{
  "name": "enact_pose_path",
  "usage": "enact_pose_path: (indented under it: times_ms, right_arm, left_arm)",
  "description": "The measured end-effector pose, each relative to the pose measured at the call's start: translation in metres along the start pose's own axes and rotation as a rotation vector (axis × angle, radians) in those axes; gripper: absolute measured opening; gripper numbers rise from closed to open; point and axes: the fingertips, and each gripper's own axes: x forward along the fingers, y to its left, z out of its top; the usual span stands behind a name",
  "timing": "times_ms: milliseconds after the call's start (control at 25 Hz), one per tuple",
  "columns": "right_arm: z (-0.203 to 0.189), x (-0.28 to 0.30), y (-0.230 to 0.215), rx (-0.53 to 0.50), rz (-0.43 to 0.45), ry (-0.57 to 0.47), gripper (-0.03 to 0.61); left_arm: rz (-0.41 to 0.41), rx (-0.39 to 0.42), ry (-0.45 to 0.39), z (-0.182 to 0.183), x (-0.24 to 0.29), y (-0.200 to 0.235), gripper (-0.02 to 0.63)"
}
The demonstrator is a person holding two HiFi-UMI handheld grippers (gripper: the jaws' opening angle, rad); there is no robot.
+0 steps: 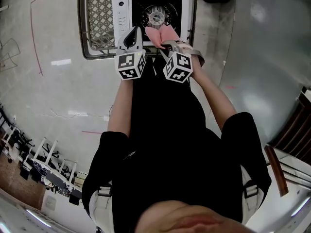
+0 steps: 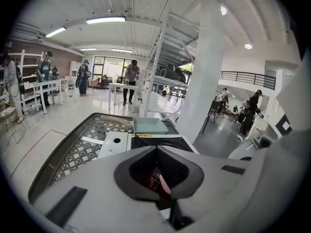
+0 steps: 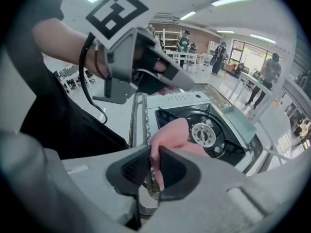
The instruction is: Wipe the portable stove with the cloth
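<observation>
The white portable stove (image 1: 150, 11) with a black top and round burner (image 3: 202, 134) stands on a metal lattice table (image 1: 99, 23). My right gripper (image 3: 154, 174) is shut on a pink cloth (image 3: 170, 135), which hangs over the stove's near edge beside the burner. In the head view the cloth (image 1: 160, 34) lies just right of my left gripper (image 1: 132, 34). The left gripper (image 3: 187, 84) hovers over the stove's control panel (image 2: 116, 142), its jaws together with nothing held.
A pale blue-grey tray (image 2: 149, 125) sits on the table behind the stove. A thick white column (image 2: 206, 81) rises to the right. Several people stand far off by tables. Polished floor surrounds the table.
</observation>
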Motion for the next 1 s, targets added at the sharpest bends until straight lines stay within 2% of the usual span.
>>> enact_pose_path:
  times_ms: [160,280,440,600,680,760,880,1000]
  right_arm:
    - [0.000,-0.001,0.015,-0.021,0.043,-0.019,0.041]
    - [0.004,-0.003,0.016,-0.020,0.023,-0.049,0.041]
    - [0.034,-0.022,-0.016,0.051,-0.088,-0.147,0.041]
    - [0.058,-0.036,-0.071,0.095,-0.278,-0.213,0.041]
    - [0.067,-0.038,-0.104,0.062,-0.372,-0.203,0.041]
    - [0.075,-0.033,-0.135,0.048,-0.416,-0.176,0.041]
    - [0.079,-0.008,-0.170,0.064,-0.399,-0.116,0.041]
    - [0.073,0.022,-0.187,0.027,-0.357,-0.010,0.043]
  left_arm:
    - [0.035,-0.009,-0.004,0.003,0.001,0.002,0.000]
    - [0.052,-0.004,-0.008,0.004,-0.003,0.002,0.000]
    - [0.079,-0.010,-0.030,0.013,-0.012,0.013,0.000]
    - [0.090,-0.023,-0.036,0.008,-0.015,0.029,0.000]
    - [0.086,-0.027,-0.034,0.010,-0.013,0.034,0.000]
    - [0.077,-0.028,-0.032,0.012,-0.011,0.039,0.000]
    - [0.062,-0.029,-0.032,0.020,-0.006,0.047,0.000]
    - [0.037,-0.027,-0.024,0.026,-0.003,0.054,0.000]
